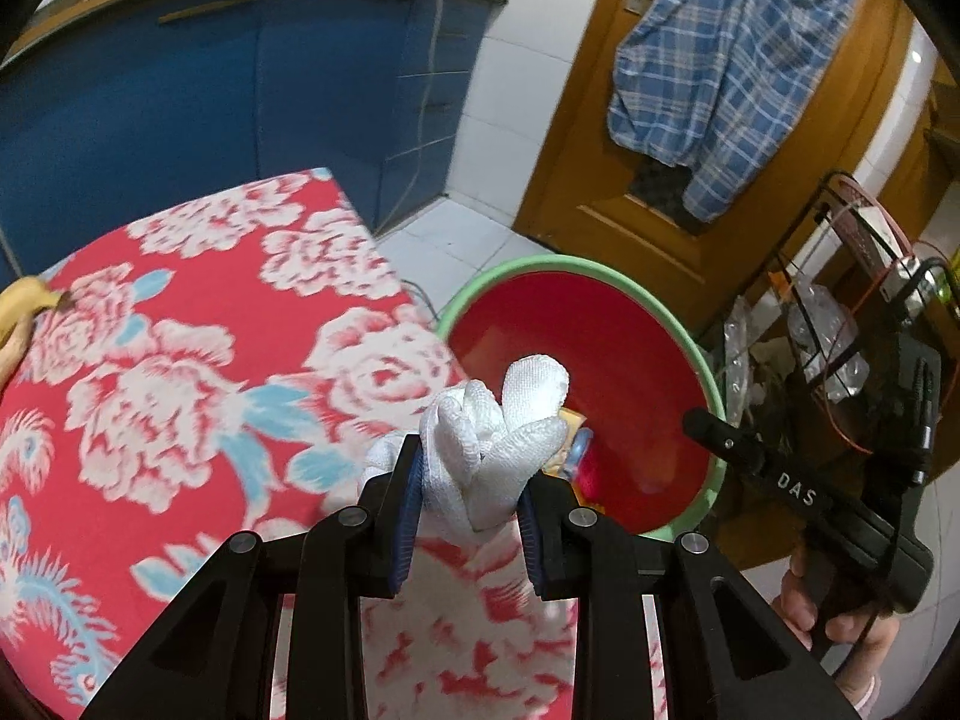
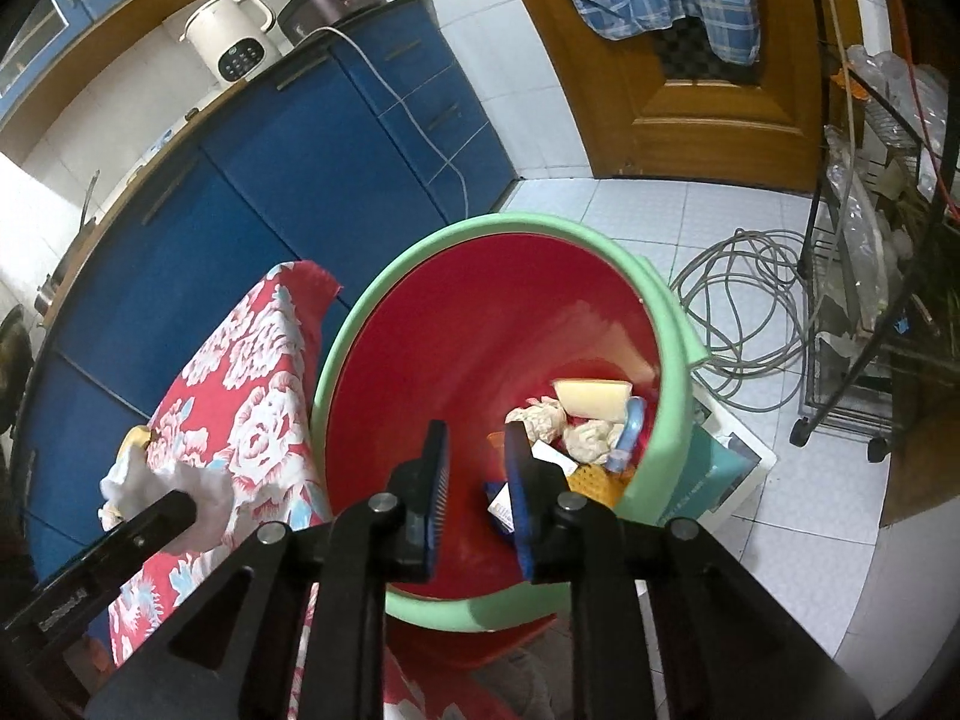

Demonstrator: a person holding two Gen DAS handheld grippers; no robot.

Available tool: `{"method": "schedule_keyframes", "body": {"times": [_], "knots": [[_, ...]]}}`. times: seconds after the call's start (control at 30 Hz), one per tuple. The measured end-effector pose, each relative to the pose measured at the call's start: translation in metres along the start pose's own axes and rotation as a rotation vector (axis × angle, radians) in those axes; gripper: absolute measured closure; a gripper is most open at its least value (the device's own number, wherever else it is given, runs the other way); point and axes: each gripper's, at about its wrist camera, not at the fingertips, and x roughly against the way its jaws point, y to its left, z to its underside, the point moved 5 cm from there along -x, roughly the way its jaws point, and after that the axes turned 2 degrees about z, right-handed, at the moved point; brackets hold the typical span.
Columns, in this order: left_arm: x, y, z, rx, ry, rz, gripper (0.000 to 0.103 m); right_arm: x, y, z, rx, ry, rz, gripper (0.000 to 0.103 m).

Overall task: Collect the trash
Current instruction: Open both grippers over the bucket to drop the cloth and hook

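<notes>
My left gripper [image 1: 471,474] is shut on a crumpled white paper towel [image 1: 498,420] at the right edge of the table, beside the bin's rim. The red bin with a green rim [image 1: 600,276] stands on the floor next to the table. My right gripper [image 2: 477,438] is open and empty, hanging over the bin's mouth [image 2: 480,228]. Inside the bin lie crumpled tissues [image 2: 543,414], a yellow sponge [image 2: 591,399], a blue item and wrappers. The towel and left gripper also show in the right wrist view [image 2: 198,498]. A banana peel [image 1: 24,306] lies at the table's left edge.
The table carries a red floral cloth [image 1: 180,372]. Blue cabinets [image 2: 240,180] with a kettle [image 2: 231,39] stand behind. A wooden door [image 1: 690,180] with a plaid shirt, a coiled hose [image 2: 744,312] on the tiled floor and a wire rack [image 2: 870,300] are to the right.
</notes>
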Motion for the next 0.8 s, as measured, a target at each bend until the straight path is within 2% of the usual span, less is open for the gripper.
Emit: {"method": "schedule_keyframes", "body": {"times": [0.3, 0.4, 0.47, 0.53, 0.63, 0.8], "knots": [[-0.025, -0.026, -0.006, -0.072, 0.004, 0.034, 0.072, 0.011, -0.012, 0.002, -0.013, -0.016, 0.006, 0.081], [-0.026, -0.035, -0.008, -0.116, -0.012, 0.041, 0.067, 0.013, -0.014, 0.003, -0.020, -0.018, 0.007, 0.081], [-0.024, -0.041, -0.007, -0.140, -0.023, 0.046, 0.054, 0.014, -0.016, 0.004, -0.023, -0.017, 0.008, 0.081], [-0.021, -0.044, -0.008, -0.157, -0.037, 0.040, 0.044, 0.015, -0.017, 0.004, -0.024, -0.016, 0.008, 0.081], [-0.017, -0.045, -0.008, -0.172, -0.049, 0.018, 0.044, 0.017, -0.017, 0.005, -0.024, -0.018, 0.007, 0.080], [-0.012, -0.036, -0.006, -0.130, -0.048, 0.006, 0.044, 0.022, -0.014, 0.007, -0.018, -0.026, 0.000, 0.075]]}}
